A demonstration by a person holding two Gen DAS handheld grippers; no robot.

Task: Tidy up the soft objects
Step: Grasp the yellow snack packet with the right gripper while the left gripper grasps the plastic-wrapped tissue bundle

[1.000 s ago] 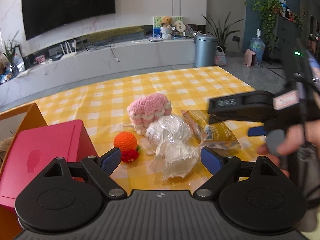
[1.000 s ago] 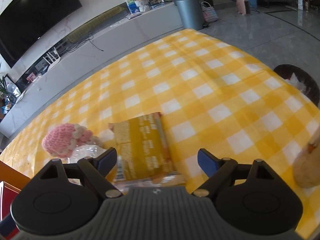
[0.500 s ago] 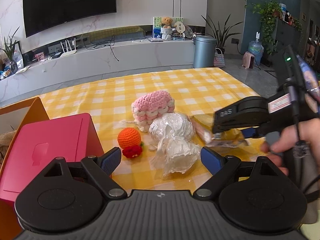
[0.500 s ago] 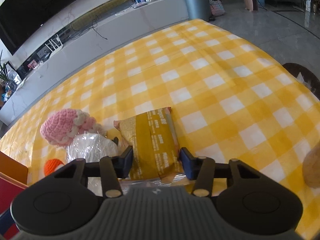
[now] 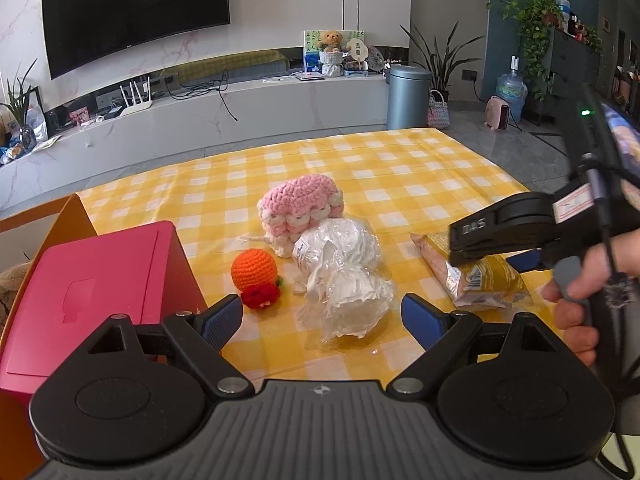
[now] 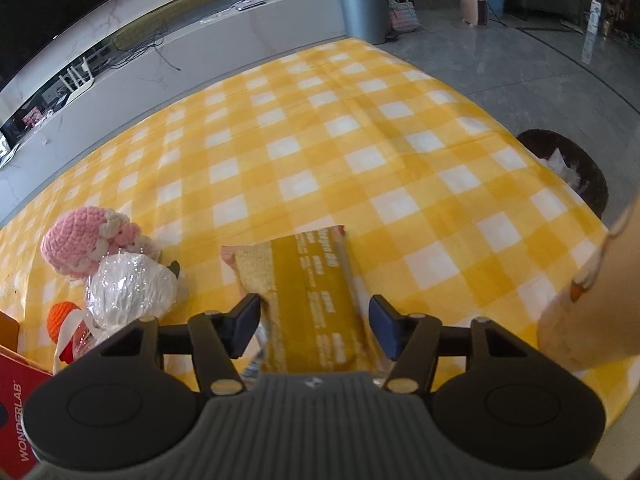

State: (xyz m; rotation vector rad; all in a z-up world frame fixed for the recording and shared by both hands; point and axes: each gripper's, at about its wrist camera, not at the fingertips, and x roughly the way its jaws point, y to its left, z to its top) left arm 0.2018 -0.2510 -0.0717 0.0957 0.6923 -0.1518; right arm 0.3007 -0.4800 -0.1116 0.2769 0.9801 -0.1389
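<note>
the right claw [image 6: 314,328] grasps the yellow snack packet [image 6: 308,296], its blue pads against the packet's two long sides near the near end. the packet's long axis runs along the fingers, straight away from the claw, far end pointing across the checkered surface [image 6: 360,140]. the left claw [image 5: 322,318] hangs released, holding nothing, above the surface with the clear-wrapped white bundle [image 5: 344,272] just ahead between its fingers, beside the orange crochet ball [image 5: 254,269].
</note>
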